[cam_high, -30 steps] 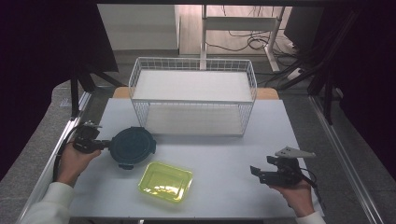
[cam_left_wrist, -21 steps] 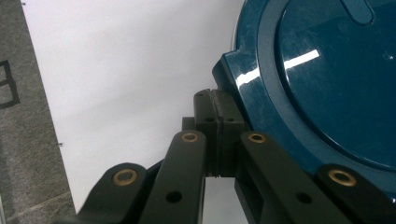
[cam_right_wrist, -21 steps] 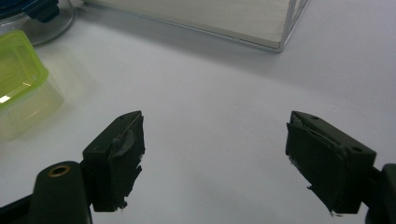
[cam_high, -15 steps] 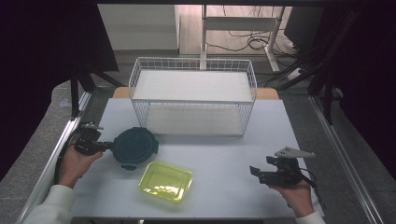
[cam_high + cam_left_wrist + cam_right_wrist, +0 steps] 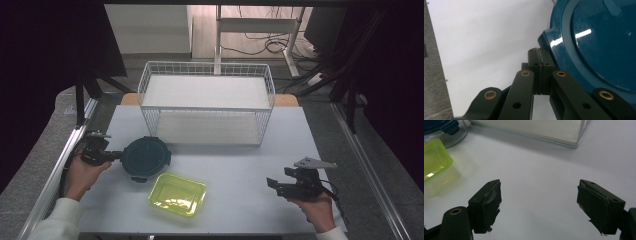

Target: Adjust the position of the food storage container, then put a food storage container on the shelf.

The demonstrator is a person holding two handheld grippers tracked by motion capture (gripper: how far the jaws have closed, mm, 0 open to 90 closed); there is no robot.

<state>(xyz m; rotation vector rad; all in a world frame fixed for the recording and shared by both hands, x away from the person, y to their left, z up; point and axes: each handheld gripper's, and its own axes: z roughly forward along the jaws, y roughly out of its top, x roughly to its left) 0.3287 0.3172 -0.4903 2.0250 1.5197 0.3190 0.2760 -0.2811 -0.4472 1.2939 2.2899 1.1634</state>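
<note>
Teal round container point(image 5: 146, 158) sits directly ahead of the left gripper point(image 5: 116, 156), whose jaws are fully closed, tips at its side latch. Right gripper point(image 5: 537, 206) jaws stand apart over bare table point(image 5: 544, 165).

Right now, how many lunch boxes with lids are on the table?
2. The round blue box sits at the left, by the left claw. The yellow-green box sits just in front of it.

Left gripper point(image 5: 117, 156) and round blue container point(image 5: 146, 158) marginally nearer the table's left edge.
</note>
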